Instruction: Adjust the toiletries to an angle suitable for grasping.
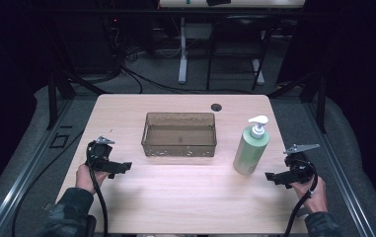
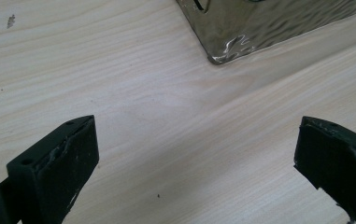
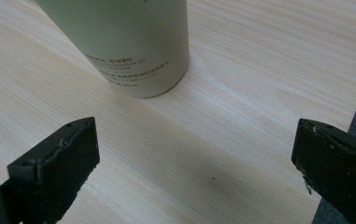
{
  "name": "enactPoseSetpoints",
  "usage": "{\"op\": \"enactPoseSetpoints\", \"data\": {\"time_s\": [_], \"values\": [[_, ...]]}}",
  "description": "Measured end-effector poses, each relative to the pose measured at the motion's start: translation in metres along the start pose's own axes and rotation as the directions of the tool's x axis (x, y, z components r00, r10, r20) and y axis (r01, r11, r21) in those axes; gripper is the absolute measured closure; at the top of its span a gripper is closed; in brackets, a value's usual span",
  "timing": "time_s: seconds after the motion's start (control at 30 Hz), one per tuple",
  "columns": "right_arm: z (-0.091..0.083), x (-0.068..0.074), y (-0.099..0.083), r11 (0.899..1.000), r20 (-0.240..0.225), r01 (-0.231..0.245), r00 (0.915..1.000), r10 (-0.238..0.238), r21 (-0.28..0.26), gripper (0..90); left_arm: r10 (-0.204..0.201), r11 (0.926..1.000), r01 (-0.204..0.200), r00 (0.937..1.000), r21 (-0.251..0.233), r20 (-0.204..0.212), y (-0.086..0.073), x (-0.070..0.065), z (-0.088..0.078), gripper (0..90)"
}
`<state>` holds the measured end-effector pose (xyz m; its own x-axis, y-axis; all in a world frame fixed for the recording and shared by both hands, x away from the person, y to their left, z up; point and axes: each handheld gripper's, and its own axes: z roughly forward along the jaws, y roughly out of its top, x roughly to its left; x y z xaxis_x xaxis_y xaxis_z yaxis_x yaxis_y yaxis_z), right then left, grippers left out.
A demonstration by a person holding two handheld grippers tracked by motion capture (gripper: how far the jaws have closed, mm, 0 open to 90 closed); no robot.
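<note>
Both tongs spread wide, nothing pinched. Left gripper (image 1: pixel 121 168) held low over the near left of the table (image 1: pixel 175 202), jaws aimed inward, parted over bare wood in the left gripper view, with a corner of the clear brown tray (image 2: pixel 241 32) just ahead. Right gripper (image 1: pixel 273 177) held at the near right, jaws likewise apart, pointed at the pale green pump bottle (image 1: pixel 251 148). Bottle stood upright near the right gripper, well clear of its jaws, its base (image 3: pixel 133 51) planted on the wood beyond them. Tray (image 1: pixel 179 145) sat mid-table, left of the bottle and apart from it. Dark round hole (image 1: pixel 216 106) spotted beyond the tray.
</note>
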<state>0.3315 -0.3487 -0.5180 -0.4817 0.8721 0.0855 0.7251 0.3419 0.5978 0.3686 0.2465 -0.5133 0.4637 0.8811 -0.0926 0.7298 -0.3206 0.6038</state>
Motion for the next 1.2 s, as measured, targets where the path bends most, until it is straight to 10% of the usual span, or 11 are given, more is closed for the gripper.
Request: {"op": "enactPoseSetpoints", "data": {"time_s": [0.73,1.2], "values": [[-0.01,0.016,0.024,0.995,-0.076,0.039,0.996,-0.046,-0.096,0.0,0.019,0.9998,-0.019,0.9998,0.007,0.005,0.002,-0.002,0.002,0.1],[-0.016,0.034,0.053,0.97,-0.099,0.068,0.9906,-0.094,-0.235,0.0,0.025,0.9996,-0.025,0.9996,0.013,0.012,0.004,-0.004,0.006,0.1]]}}
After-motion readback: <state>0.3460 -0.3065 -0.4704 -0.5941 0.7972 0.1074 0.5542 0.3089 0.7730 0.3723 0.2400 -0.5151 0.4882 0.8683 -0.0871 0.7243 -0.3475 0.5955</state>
